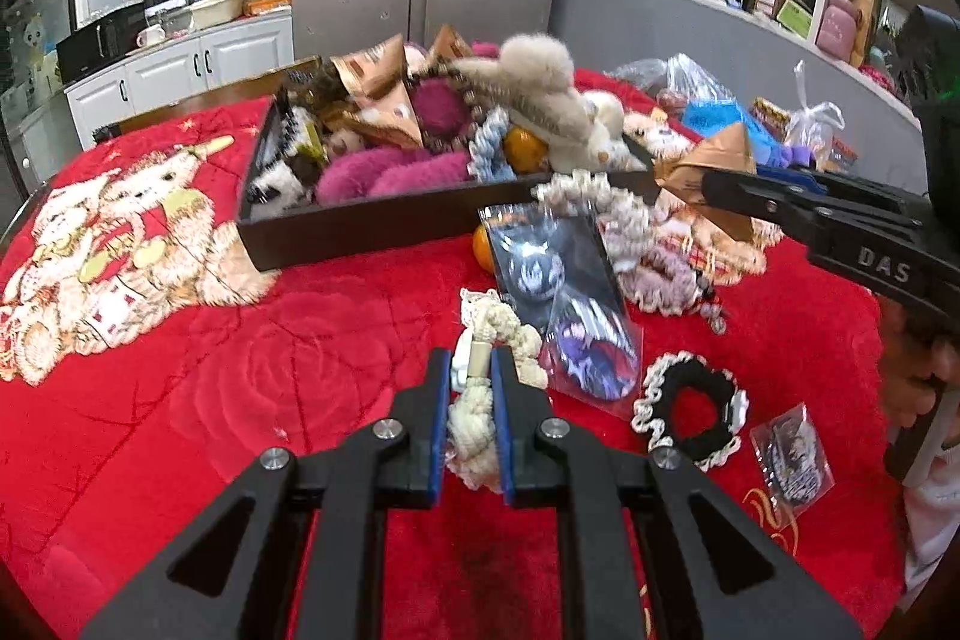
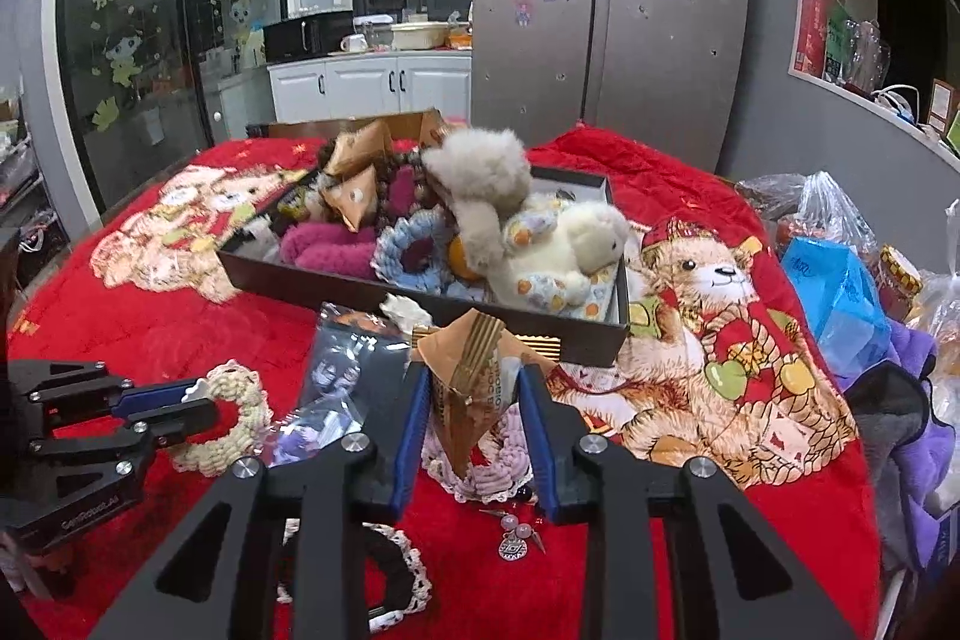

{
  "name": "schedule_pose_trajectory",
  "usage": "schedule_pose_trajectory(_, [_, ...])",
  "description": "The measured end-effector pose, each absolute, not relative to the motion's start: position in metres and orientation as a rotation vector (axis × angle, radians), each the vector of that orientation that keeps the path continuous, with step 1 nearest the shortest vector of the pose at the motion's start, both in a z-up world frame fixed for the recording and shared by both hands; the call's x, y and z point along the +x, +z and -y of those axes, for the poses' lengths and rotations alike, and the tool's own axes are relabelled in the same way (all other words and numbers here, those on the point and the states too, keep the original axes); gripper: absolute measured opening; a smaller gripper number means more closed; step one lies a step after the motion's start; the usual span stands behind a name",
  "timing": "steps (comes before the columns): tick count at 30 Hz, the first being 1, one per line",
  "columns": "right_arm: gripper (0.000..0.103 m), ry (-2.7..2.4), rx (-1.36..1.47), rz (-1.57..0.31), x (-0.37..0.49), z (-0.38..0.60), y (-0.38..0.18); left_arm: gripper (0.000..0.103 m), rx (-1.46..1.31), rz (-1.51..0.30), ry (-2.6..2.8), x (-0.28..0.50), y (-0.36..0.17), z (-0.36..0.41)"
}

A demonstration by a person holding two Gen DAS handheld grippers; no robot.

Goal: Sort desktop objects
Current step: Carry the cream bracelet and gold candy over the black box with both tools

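My left gripper [image 1: 471,361] is shut on a cream braided hair tie [image 1: 474,424], held just above the red blanket; the right wrist view shows it at the left, left gripper [image 2: 204,400] with the hair tie [image 2: 240,400] hanging from it. My right gripper [image 2: 474,373] is shut on a brown pyramid-shaped snack packet [image 2: 468,388], pads pressing both sides. From the left wrist view the right gripper [image 1: 711,187] holds that packet [image 1: 714,153] near the right end of the dark tray [image 1: 360,226]. The tray [image 2: 336,286] holds plush toys, hair ties and similar packets.
On the red blanket [image 1: 240,370] lie clear badge packets [image 1: 558,292], a black lace-edged scrunchie [image 1: 690,415], pink scrunchies [image 1: 660,268], an orange [image 1: 483,250] and a small charm [image 2: 516,538]. Plastic bags [image 2: 840,292] crowd the right edge. A person's hand [image 1: 918,370] is at far right.
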State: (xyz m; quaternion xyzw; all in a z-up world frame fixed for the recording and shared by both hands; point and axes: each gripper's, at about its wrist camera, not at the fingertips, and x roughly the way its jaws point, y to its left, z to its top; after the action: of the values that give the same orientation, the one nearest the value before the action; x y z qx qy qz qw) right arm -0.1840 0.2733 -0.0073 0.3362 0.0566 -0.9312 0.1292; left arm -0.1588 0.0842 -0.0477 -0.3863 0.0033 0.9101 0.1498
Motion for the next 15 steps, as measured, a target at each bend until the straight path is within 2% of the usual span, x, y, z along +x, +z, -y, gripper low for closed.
schedule_pose_trajectory(10, [0.031,-2.694,0.893,-0.041,-0.170,-0.278,0.024,0.014,-1.015,0.038,2.676,-0.154,-0.013,-0.076])
schedule_pose_trajectory(15, [0.031,-2.700,0.874,-0.075,-0.165,-0.266,0.032,0.014,-1.004,0.045,2.690,-0.153,-0.005,-0.075])
